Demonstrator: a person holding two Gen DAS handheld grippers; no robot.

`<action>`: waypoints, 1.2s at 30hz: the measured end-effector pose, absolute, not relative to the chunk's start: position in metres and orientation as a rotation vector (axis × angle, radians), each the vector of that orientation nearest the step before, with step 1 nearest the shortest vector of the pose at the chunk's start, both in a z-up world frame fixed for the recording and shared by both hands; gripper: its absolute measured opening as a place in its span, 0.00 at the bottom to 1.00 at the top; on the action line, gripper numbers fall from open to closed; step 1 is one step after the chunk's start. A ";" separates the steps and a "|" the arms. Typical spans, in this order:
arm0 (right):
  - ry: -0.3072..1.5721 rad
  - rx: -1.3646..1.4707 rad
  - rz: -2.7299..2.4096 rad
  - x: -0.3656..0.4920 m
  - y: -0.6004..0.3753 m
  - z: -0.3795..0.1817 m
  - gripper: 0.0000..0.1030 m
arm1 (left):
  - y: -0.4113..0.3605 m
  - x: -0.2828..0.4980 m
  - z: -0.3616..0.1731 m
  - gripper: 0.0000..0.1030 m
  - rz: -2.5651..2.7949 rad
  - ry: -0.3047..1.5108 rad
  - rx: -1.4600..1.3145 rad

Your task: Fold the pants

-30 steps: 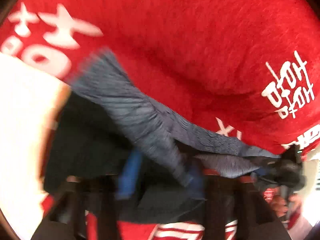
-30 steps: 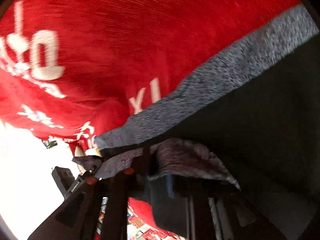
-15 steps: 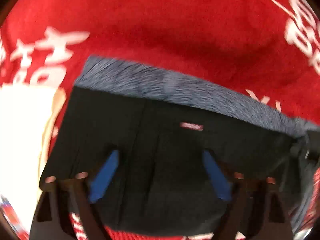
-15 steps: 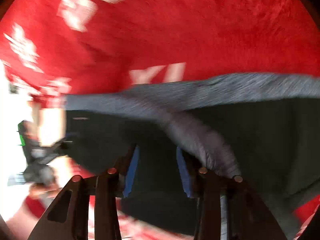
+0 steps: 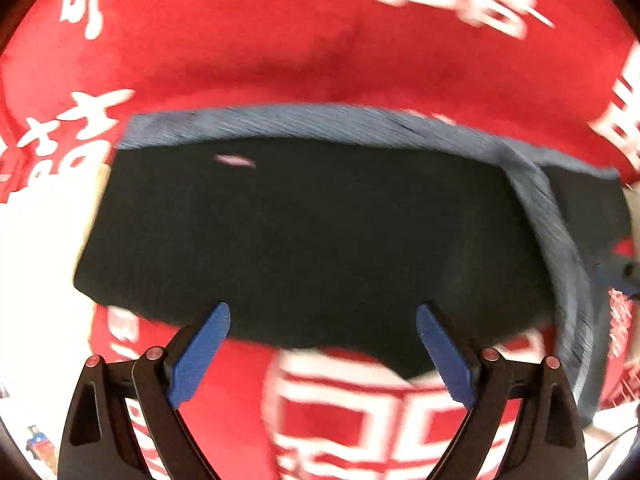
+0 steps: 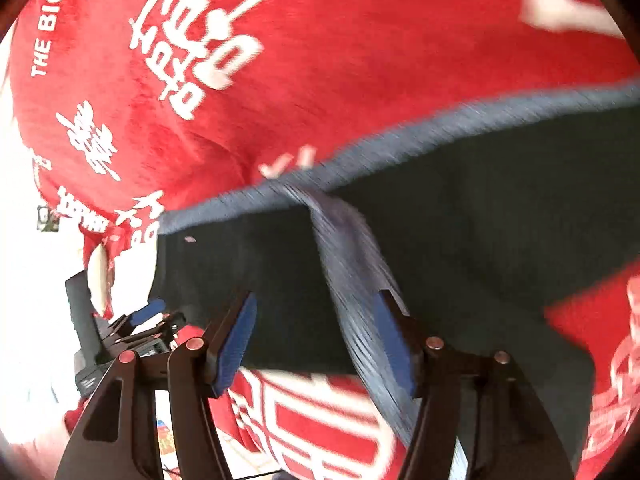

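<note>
The black pants point(image 5: 312, 232) with a grey waistband point(image 5: 320, 122) lie folded on the red blanket point(image 5: 248, 52). My left gripper point(image 5: 323, 312) hangs straight above their near edge, jaws wide open, nothing between the blue pads point(image 5: 200, 348). In the right wrist view the pants point(image 6: 480, 216) stretch to the right, and a folded-over strip of grey waistband point(image 6: 352, 292) runs between the fingers of my right gripper point(image 6: 316, 296). Its jaws are opening; the strip lies close to the right pad point(image 6: 394, 340), and the left pad stands apart from it. The left gripper point(image 6: 148, 312) shows at the left edge there.
The red blanket point(image 6: 360, 60) carries white lettering and covers the whole surface under the pants. Its edge drops off at the left in both views to a bright white floor point(image 6: 24, 280). A small dark device point(image 6: 48, 218) sits beyond that edge.
The left gripper let go of the pants, opened wide and slid sideways over them. The right gripper, shut on the grey waistband before, has lifted and its jaws have parted. The pants now lie flat.
</note>
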State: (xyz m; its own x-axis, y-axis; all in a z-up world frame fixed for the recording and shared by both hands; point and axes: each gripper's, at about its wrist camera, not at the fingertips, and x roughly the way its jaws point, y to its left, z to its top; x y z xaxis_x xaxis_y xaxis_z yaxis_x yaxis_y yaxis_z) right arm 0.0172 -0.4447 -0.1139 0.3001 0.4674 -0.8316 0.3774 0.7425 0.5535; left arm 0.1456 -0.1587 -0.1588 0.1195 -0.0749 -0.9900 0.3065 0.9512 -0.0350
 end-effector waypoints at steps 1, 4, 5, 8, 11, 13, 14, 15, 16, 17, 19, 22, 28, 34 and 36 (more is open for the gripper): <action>1.312 0.802 0.049 0.002 -0.448 -0.115 0.63 | -0.170 0.134 -0.159 0.92 -0.309 1.441 0.187; 1.327 0.833 -0.018 -0.039 -0.461 -0.118 0.63 | -0.199 0.109 -0.160 0.92 -0.386 1.474 0.168; 1.331 0.843 -0.043 -0.054 -0.464 -0.119 0.63 | -0.211 0.098 -0.161 0.92 -0.417 1.484 0.171; 1.331 0.875 -0.119 -0.097 -0.474 -0.120 0.63 | -0.235 0.073 -0.164 0.92 -0.488 1.509 0.185; 1.319 0.911 -0.200 -0.140 -0.479 -0.117 0.63 | -0.255 0.056 -0.160 0.92 -0.548 1.518 0.184; 1.309 0.932 -0.252 -0.170 -0.480 -0.116 0.63 | -0.268 0.052 -0.162 0.92 -0.584 1.525 0.198; 1.304 0.945 -0.281 -0.186 -0.479 -0.117 0.63 | -0.270 0.041 -0.161 0.92 -0.598 1.523 0.208; 1.302 0.961 -0.304 -0.201 -0.478 -0.119 0.63 | -0.274 0.036 -0.163 0.92 -0.612 1.521 0.219; 1.304 0.975 -0.332 -0.219 -0.476 -0.122 0.63 | -0.276 0.034 -0.165 0.92 -0.623 1.523 0.224; 1.307 0.980 -0.353 -0.229 -0.474 -0.124 0.63 | -0.279 0.028 -0.165 0.92 -0.640 1.527 0.223; 1.309 1.001 -0.394 -0.256 -0.466 -0.130 0.63 | -0.276 0.026 -0.165 0.92 -0.666 1.524 0.217; 1.287 1.043 -0.423 -0.286 -0.456 -0.140 0.63 | -0.284 0.023 -0.164 0.92 -0.691 1.508 0.235; 1.213 1.071 -0.428 -0.310 -0.449 -0.155 0.63 | -0.281 0.013 -0.163 0.92 -0.728 1.493 0.250; 1.158 1.054 -0.388 -0.301 -0.449 -0.164 0.63 | -0.275 0.008 -0.169 0.92 -0.721 1.509 0.244; 1.131 1.061 -0.352 -0.302 -0.450 -0.164 0.59 | -0.278 0.008 -0.172 0.92 -0.718 1.518 0.236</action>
State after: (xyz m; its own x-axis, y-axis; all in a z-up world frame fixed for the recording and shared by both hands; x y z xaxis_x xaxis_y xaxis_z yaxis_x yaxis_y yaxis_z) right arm -0.3017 -0.4498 -0.1644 0.4347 0.2623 -0.8615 0.7048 0.4964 0.5068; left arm 0.0082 -0.2777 -0.1723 -0.1032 -0.2795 -0.9546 0.5603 0.7766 -0.2879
